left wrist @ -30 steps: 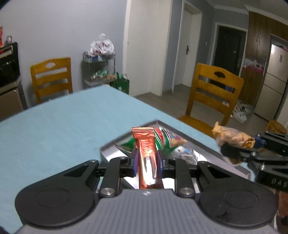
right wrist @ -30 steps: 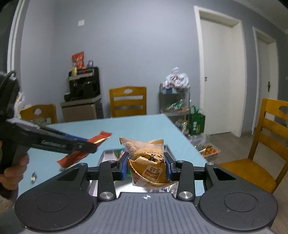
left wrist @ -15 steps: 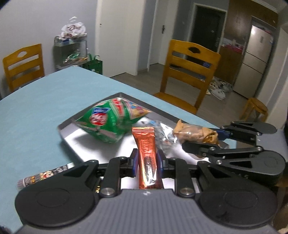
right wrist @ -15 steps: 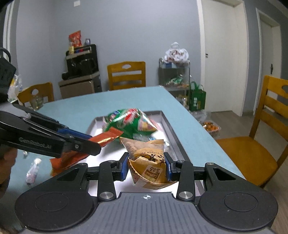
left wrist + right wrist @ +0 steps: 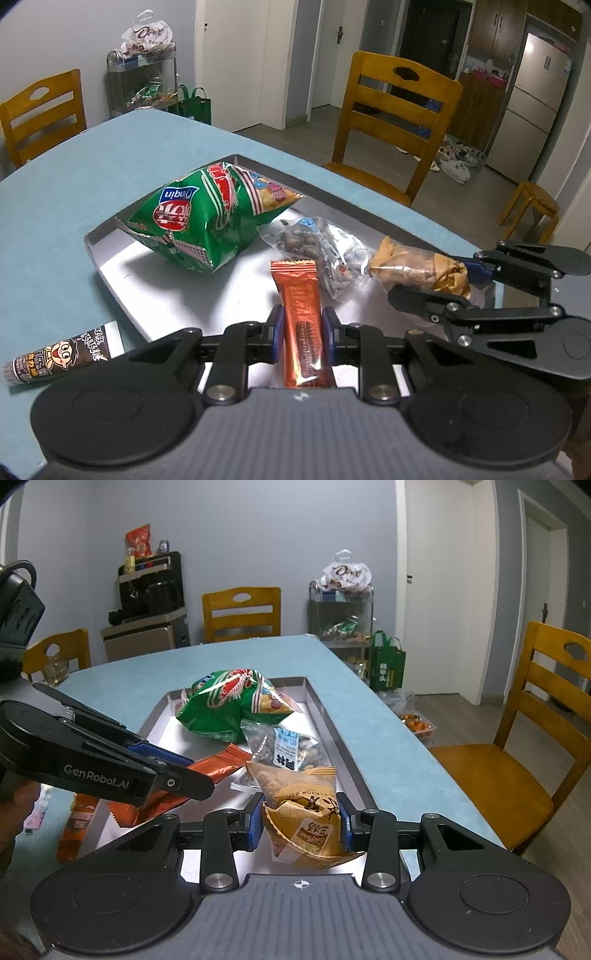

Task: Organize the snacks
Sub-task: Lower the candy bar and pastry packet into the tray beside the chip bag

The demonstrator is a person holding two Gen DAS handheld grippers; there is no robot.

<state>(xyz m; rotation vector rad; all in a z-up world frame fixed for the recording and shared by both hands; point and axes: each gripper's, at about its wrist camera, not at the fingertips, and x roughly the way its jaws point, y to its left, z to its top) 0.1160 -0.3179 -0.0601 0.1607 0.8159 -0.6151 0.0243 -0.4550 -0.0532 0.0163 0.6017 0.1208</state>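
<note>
Over a shallow metal tray (image 5: 110, 258) on a blue table (image 5: 74, 177), the left gripper (image 5: 302, 330) clamps a glossy orange wafer bar (image 5: 301, 317); the right gripper (image 5: 301, 821) pinches a crinkled tan pastry packet (image 5: 306, 812). A puffy green chip bag (image 5: 207, 218) and clear candy pouch (image 5: 317, 247) lie inside.

You are working over a light-blue tabletop (image 5: 92, 177). Directly on it rests a shallow grey rectangular metal tray (image 5: 110, 273). Just beside the tray's near-left edge lies a brown cartoon-printed stick packet (image 5: 62, 354), flat on the tabletop, close to the tray wall.
</note>
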